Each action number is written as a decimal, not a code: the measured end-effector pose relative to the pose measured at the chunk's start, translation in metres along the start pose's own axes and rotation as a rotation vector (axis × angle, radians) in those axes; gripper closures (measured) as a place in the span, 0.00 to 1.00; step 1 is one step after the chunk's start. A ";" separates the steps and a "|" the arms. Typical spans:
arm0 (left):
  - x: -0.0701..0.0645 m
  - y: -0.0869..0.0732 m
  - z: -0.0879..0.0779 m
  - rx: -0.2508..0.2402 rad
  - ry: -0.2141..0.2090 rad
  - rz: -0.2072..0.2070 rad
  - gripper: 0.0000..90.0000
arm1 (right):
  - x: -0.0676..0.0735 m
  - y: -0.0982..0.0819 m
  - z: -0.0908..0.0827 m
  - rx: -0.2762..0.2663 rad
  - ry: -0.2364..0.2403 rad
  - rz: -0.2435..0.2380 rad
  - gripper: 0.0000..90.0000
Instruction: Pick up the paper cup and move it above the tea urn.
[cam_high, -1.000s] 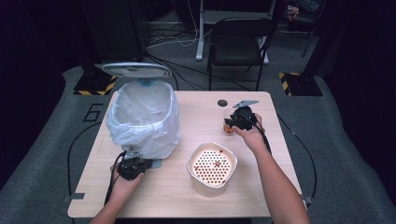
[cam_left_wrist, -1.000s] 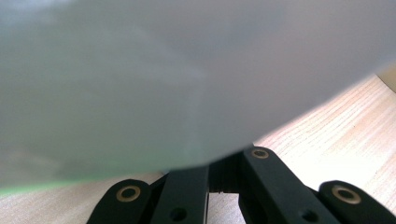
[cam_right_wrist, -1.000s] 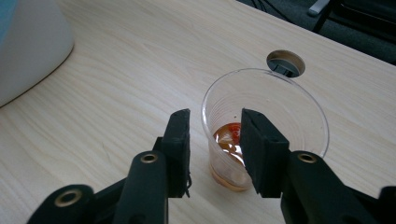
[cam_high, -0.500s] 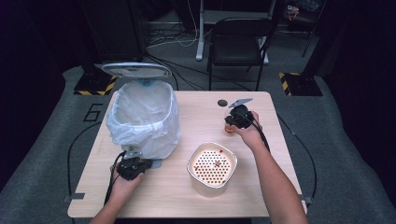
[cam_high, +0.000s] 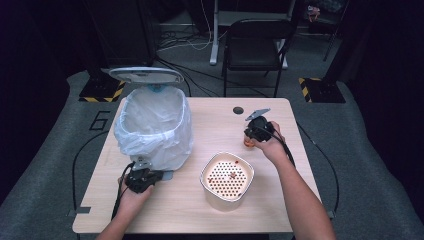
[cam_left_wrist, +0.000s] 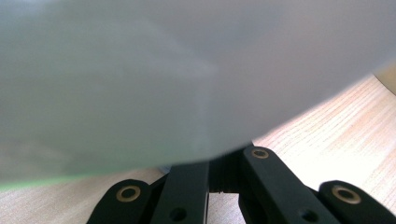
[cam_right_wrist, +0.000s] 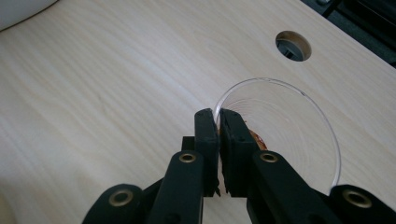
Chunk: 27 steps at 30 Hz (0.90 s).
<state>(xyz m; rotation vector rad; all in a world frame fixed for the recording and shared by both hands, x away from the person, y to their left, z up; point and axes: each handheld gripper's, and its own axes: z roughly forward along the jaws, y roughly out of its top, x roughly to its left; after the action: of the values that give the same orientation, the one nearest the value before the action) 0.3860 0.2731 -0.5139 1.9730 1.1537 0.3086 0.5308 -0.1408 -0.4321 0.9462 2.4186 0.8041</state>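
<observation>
the right gripper has just been closing, and its jaws now pinch the thin rim of a clear plastic cup at centre right of the right gripper view, with something brown-orange in its bottom. in the high view the cup sits right of centre, above the white strainer pot. that rim is thin and slick, so i'd worry that it buckles or slips when lifted, spilling the contents onto the table. the left gripper, lower left, has its jaws together at the foot of the bagged bin, seemingly on its pedal; letting go could drop the lid.
</observation>
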 end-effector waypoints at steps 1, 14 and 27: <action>0.000 0.000 0.000 0.000 0.002 0.001 1.00 | 0.002 -0.002 -0.002 -0.001 0.004 -0.002 0.96; -0.001 0.000 0.000 0.001 0.007 0.011 1.00 | 0.023 -0.042 -0.044 -0.003 0.042 -0.037 0.96; -0.001 0.000 0.000 -0.003 0.003 0.002 1.00 | 0.044 -0.071 -0.075 0.011 0.078 -0.027 0.95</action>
<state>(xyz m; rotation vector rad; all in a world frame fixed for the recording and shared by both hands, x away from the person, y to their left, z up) 0.3858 0.2720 -0.5139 1.9718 1.1528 0.3140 0.4249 -0.1789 -0.4294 0.9006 2.4993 0.8337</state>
